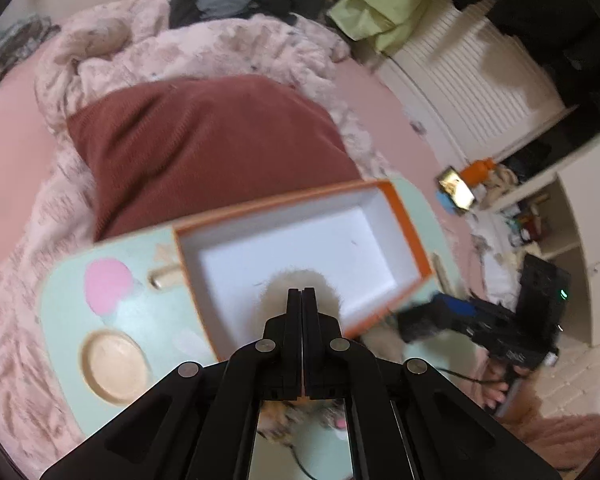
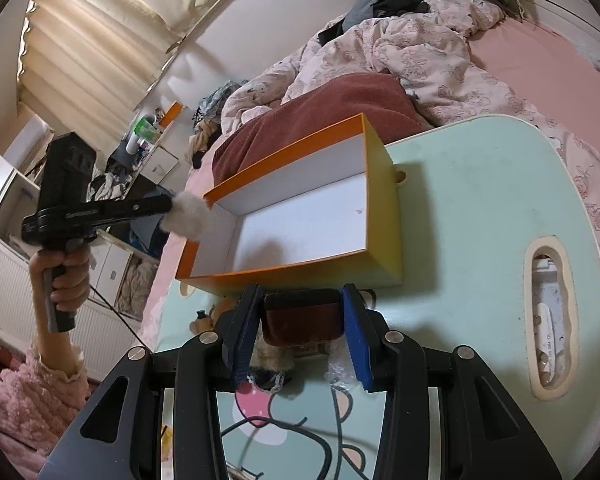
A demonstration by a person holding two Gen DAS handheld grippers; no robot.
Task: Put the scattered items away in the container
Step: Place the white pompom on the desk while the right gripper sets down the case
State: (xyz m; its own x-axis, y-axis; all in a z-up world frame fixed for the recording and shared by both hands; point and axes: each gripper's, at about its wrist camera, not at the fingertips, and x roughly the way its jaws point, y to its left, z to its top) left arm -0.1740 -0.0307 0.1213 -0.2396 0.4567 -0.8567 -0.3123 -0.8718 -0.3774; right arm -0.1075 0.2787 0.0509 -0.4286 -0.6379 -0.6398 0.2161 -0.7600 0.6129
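The orange-walled container (image 2: pixel 300 216) stands on the mint-green lap table (image 2: pixel 480 208) on the bed, and its white floor is bare in both views: nothing has been deposited yet, so by my reading the task is at its opening stage. The left gripper (image 1: pixel 302 296) has its fingers pinched together on a white fluffy item (image 2: pixel 190 216); the right wrist view shows that item held in the air at the box's short end, just over the rim, apparently about to be the first article dropped in. The right gripper (image 2: pixel 300 312) is clamped on a dark reddish-brown item with a black top edge (image 2: pixel 300 320), held between the blue pads just outside the box's near long wall. At least one more small article, a patterned fluffy piece (image 2: pixel 268 360), lies on the table beneath the right gripper; blur and the gripper body hide it, so I cannot say what it is or how many there are. The container's long axis runs from lower left to upper right in the right wrist view, its open face upward and one long side toward the right gripper. The fluffy item is roughly round, with no clear long axis.
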